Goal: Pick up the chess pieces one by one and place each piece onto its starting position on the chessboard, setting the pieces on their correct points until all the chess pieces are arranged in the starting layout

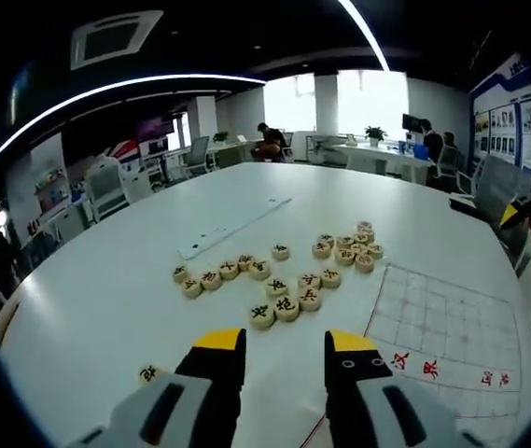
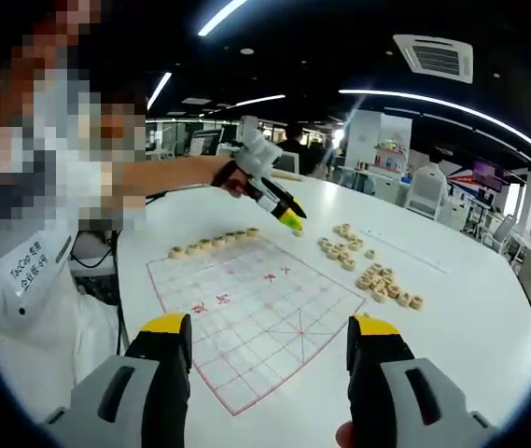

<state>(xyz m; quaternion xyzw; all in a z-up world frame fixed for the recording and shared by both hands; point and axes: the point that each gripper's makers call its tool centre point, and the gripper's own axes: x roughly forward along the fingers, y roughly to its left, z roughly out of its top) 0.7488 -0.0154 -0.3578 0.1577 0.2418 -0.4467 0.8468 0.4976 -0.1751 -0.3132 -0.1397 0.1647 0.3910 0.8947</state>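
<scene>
Round wooden chess pieces lie loose on the white table: a curved row (image 1: 218, 275), a nearer bunch (image 1: 288, 299) and a farther bunch (image 1: 349, 247). One single piece (image 1: 150, 373) sits beside my left jaw. My left gripper (image 1: 284, 350) is open and holds nothing, just short of the pieces. The paper chessboard (image 1: 433, 327) lies to its right. In the right gripper view my right gripper (image 2: 267, 345) hangs open over the chessboard (image 2: 256, 308). Several pieces (image 2: 214, 243) line the board's far edge, and two loose groups (image 2: 340, 247) (image 2: 386, 285) lie past it. A hand holds the left gripper (image 2: 290, 221) above the board's far corner.
A long white strip (image 1: 232, 229) lies on the table behind the pieces. The person (image 2: 41, 243) stands at the table's edge, left of the board. Office chairs (image 1: 106, 187), desks and seated people are far back.
</scene>
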